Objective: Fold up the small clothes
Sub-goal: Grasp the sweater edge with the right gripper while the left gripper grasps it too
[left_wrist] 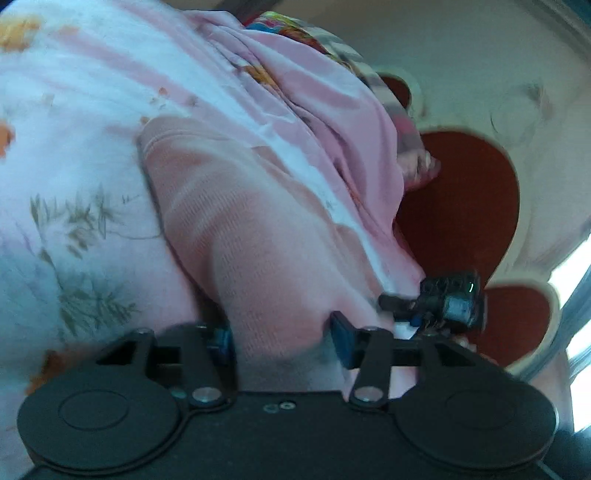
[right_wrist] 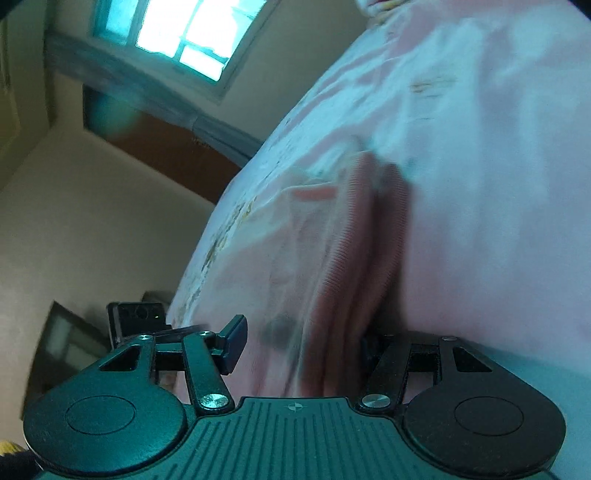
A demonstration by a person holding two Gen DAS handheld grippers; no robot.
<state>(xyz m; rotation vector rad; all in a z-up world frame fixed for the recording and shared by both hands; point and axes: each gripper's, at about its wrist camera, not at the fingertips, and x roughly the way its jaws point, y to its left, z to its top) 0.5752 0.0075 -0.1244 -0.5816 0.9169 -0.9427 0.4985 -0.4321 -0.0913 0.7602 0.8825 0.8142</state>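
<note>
A pink ribbed garment (left_wrist: 258, 229) lies bunched on a floral pink-and-white bedsheet (left_wrist: 74, 155). My left gripper (left_wrist: 282, 341) is low over it. The cloth fills the gap between the blue pads (left_wrist: 343, 343) and narrows there, so both pads press on it. The right wrist view shows the same garment (right_wrist: 354, 236) in stacked folds running into my right gripper (right_wrist: 301, 345). Its left pad (right_wrist: 234, 341) stands bare beside the cloth, and its right finger is hidden behind a fold. The right gripper (left_wrist: 443, 306) also shows at the garment's right edge in the left wrist view.
A red and cream patterned rug (left_wrist: 469, 206) covers the floor to the right of the bed. A colourful cloth (left_wrist: 295, 29) lies at the far end. A bright window (right_wrist: 192, 29) and cream walls are to the left in the blurred right wrist view.
</note>
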